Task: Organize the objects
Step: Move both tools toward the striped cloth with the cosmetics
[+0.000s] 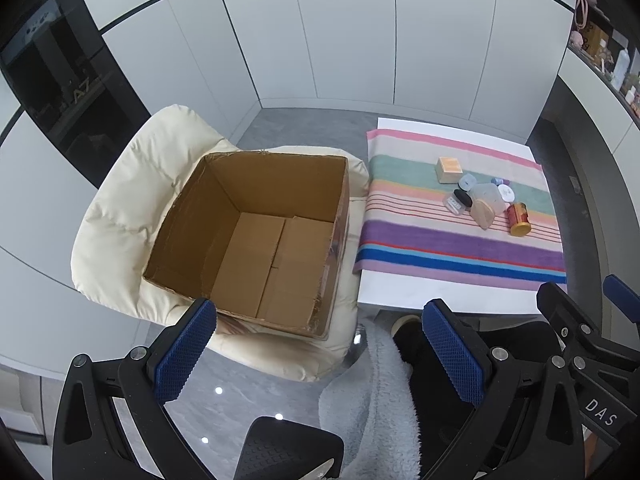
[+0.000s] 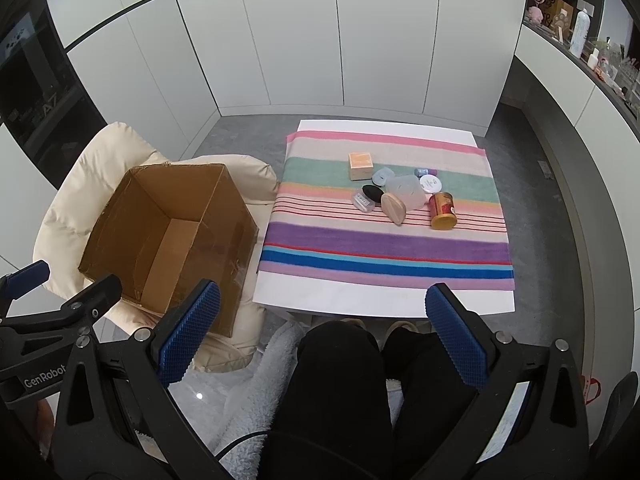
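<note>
- left wrist view looks straight into the cardboard box (image 1: 256, 232): bare bottom flaps, nothing inside. right wrist view sees the same box (image 2: 168, 236) from the side, floor mostly hidden by its near wall.
- box sits on a cream padded chair (image 1: 120, 208), just left of the white table (image 1: 400, 292).
- right wrist view shows the striped cloth (image 2: 384, 240) head-on, with the object cluster in the middle of it; left wrist view has it off to the right and smaller.
- cluster, right wrist view: orange-topped box (image 2: 360, 165) at the back, red-gold can (image 2: 443, 210) lying on its side at the right, black-lidded jar (image 2: 366, 199) at the left, tan heart-shaped case (image 2: 393, 207) in front, clear plastic container (image 2: 406, 190) in the centre, white round tin (image 2: 430, 183) behind the can.
- items touch or overlap; small blue and purple bits at the back are too small to identify.
- right wrist view only: person's legs in black trousers (image 2: 340, 380) under the table edge, fluffy pale garment (image 2: 256, 380) beside them.
- each view catches part of the other gripper at its edge, cut off.
- left gripper (image 1: 320, 352): jaws at full spread, nothing between the pads, touching nothing, hanging over the chair edge and floor.
- right gripper (image 2: 324, 336): also spread wide, empty, above the lap, short of the table.
</note>
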A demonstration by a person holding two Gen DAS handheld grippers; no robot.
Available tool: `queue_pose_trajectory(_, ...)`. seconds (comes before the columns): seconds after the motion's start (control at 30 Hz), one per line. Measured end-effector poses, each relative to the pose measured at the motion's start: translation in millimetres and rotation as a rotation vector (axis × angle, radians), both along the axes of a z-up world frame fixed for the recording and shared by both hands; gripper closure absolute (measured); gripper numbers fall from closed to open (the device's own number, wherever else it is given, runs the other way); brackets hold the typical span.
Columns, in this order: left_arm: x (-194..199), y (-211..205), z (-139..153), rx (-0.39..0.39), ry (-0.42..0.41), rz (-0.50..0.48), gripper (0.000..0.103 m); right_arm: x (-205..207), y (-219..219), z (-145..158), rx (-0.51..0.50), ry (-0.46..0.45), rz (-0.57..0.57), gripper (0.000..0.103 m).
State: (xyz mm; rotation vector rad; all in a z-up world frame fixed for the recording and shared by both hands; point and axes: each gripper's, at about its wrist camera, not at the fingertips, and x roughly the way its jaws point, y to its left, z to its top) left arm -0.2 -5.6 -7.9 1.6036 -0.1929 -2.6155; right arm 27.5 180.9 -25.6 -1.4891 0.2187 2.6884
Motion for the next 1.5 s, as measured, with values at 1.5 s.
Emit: queue_pose_trajectory(1.5,-25.0,92.0,-33.7,0.212,0.012,-0.148,0.0,-9.0,120.8,-35.1,-0.061,-0.067,-0.157,0.0)
